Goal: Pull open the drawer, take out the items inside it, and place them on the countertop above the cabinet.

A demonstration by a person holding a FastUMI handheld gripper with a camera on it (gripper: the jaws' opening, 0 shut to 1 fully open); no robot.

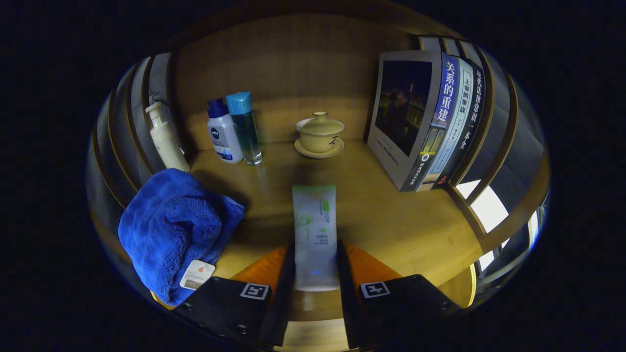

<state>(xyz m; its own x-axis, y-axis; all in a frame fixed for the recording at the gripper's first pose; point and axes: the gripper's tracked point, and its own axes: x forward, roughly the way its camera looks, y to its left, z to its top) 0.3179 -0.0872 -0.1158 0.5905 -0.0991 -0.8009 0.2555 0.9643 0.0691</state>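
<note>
Clearly the flat white soft-plastic pouch with green print (315, 230) sits between the two fingers of the gripper (315, 274), which are closed against its lower sides and appear to clamp it; its upper half stretches out ahead of them over the pale wooden countertop (406, 220). Whether the pouch rests on the wood or hangs just above it cannot be told. It looks light and pliable, a sealed packet that would bend or sag if pinched at one end, and its smooth film could slip. Holding it by the long edges low down, as here, seems sound, though a firmer hold nearer the middle would keep it from drooping.

The gripper points level and straight inward toward the wooden back panel, fingers low over the front of the countertop, the pouch lined up along them.

Just beside the fingers, on the left, lies a crumpled blue plush towel (171, 225) with a small tag. Beyond stand a white pump bottle (165, 139), a white bottle with a dark blue cap (223, 132) and a clear bottle with a light blue cap (244, 128), touching or nearly so. A cream ceramic lidded cup on a saucer (320, 134) sits at the back, and a row of upright books (430, 122) leans at the right.
</note>
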